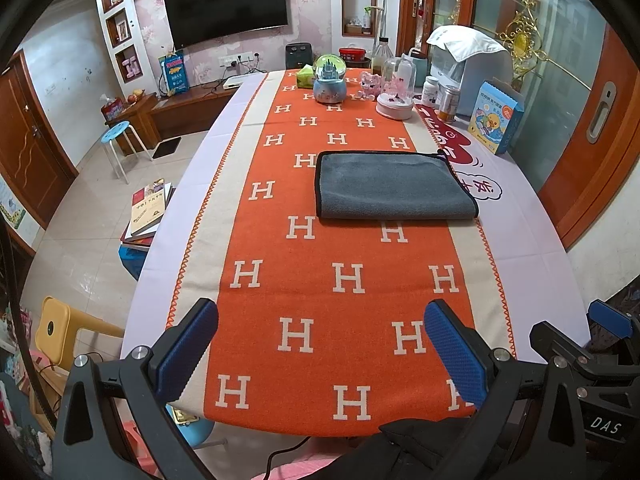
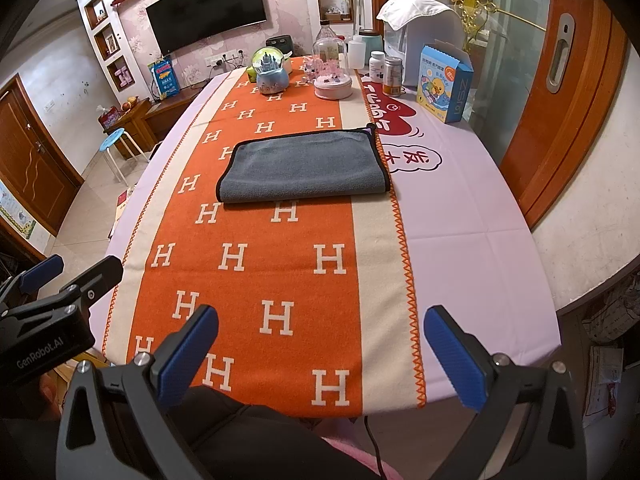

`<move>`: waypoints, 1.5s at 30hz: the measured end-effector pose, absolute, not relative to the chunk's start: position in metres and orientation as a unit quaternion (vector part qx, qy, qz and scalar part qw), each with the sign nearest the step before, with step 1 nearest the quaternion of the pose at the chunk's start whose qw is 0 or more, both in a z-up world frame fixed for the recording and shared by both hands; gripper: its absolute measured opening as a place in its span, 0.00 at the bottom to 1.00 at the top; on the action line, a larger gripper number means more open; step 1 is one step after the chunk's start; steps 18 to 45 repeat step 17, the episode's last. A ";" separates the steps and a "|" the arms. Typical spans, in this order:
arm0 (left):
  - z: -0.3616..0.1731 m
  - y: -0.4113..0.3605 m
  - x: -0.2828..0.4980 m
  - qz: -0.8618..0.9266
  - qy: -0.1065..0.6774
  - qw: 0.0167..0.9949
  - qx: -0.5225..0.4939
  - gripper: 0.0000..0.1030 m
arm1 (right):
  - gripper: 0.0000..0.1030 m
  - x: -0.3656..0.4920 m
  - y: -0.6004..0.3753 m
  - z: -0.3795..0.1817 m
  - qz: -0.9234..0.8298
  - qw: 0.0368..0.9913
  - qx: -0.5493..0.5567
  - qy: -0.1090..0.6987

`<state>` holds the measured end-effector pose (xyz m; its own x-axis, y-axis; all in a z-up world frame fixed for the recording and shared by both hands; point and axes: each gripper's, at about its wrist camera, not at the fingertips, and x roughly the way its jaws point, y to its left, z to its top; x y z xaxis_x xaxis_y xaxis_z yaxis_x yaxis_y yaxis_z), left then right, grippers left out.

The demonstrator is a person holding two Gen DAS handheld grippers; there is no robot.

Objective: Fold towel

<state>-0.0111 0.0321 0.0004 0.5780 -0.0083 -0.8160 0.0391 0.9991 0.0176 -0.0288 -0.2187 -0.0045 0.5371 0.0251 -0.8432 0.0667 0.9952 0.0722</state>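
Observation:
A grey towel (image 1: 390,186) with black edging lies folded flat in the middle of the orange H-patterned table runner (image 1: 320,300). It also shows in the right wrist view (image 2: 304,166). My left gripper (image 1: 320,312) is open and empty, held over the near end of the table, well short of the towel. My right gripper (image 2: 320,316) is open and empty too, at the near table edge. Each gripper shows at the side of the other's view: the right one (image 1: 600,344) and the left one (image 2: 60,280).
At the far end of the table stand a snow globe (image 1: 329,78), a pink music box (image 1: 394,100), bottles (image 1: 382,56), jars (image 1: 448,102), a duck-printed box (image 1: 494,118) and a white appliance (image 1: 468,68). A wooden door frame (image 1: 592,152) is at the right. Books (image 1: 148,208) and stools (image 1: 116,140) are at the left.

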 end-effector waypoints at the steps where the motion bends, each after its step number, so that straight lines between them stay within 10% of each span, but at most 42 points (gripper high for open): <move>1: 0.000 0.032 -0.011 -0.013 0.459 0.888 0.017 0.99 | 1.00 -0.029 -0.219 -0.004 -0.012 0.875 0.048 0.481; 45: 0.000 0.032 -0.011 -0.013 0.460 0.888 0.017 0.99 | 1.00 -0.028 -0.219 -0.004 -0.012 0.875 0.048 0.482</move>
